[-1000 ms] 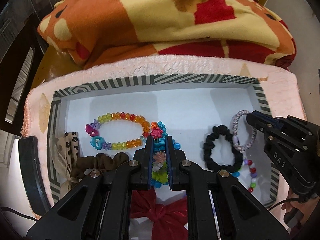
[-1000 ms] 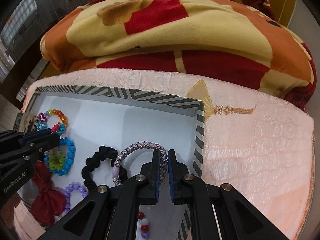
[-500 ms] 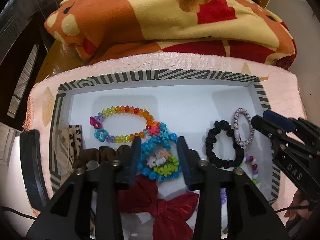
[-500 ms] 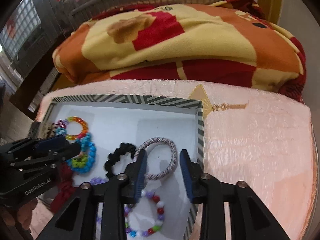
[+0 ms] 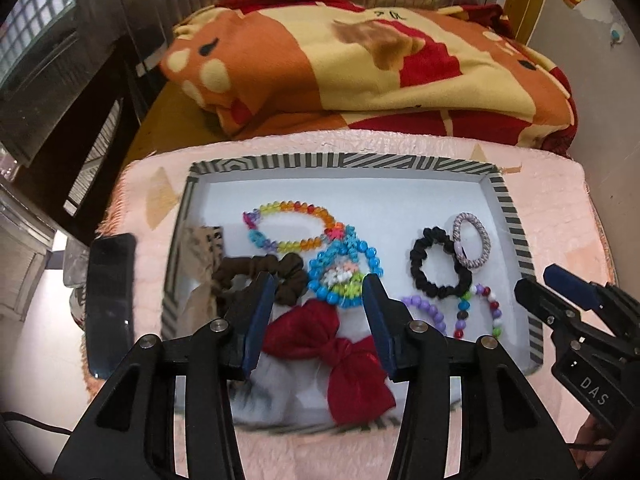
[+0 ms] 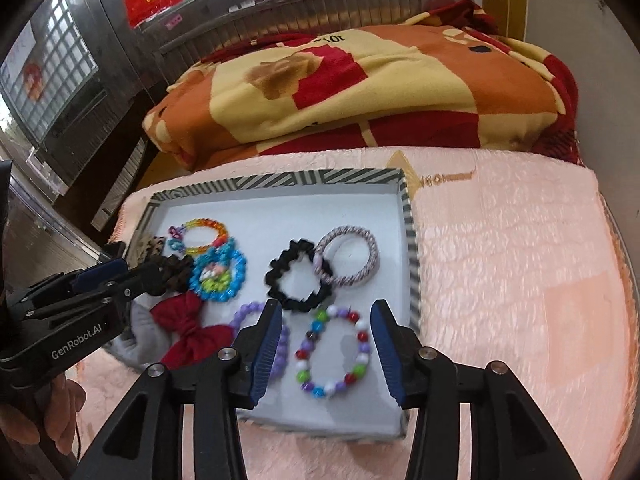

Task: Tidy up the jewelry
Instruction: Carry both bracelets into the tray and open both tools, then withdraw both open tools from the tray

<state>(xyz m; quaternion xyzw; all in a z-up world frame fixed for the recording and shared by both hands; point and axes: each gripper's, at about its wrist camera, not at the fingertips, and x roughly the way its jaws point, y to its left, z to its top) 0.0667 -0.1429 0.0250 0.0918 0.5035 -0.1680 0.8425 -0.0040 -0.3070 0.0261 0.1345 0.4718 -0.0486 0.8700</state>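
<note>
Two tools hang over the near edge of the tray [image 6: 406,204], both with fingers spread apart and nothing between them. Just ahead of the left tool [image 5: 318,300] lies the red bow [image 5: 340,344], partly under its fingers, with the brown scrunchie [image 5: 280,276] off its left fingertip and the blue bead bracelet [image 5: 340,276] straight in front. Beyond those sits the rainbow bracelet [image 5: 288,224], and a leopard-print piece [image 5: 208,240] lies against the tray's left wall.

Between the fingers of the right tool [image 6: 326,344] lies the mixed-colour bead bracelet [image 6: 332,350], flat on the tray floor and not gripped. The purple bead bracelet [image 6: 250,316] is partly hidden behind its left finger. Further ahead are the black scrunchie [image 6: 298,276] and, touching it on the right, the braided hair tie [image 6: 348,256]. The tray rests on a pink cover [image 6: 512,260], with a folded blanket [image 6: 360,92] behind it and a dark phone [image 5: 110,300] outside the tray, left of the left tool.

Every piece that shows is already inside the tray and none lies on the cover, so the gathering looks done or close to it. What may be left is neatening: several pieces on the left overlap, and the bow sits close to the near edge.
</note>
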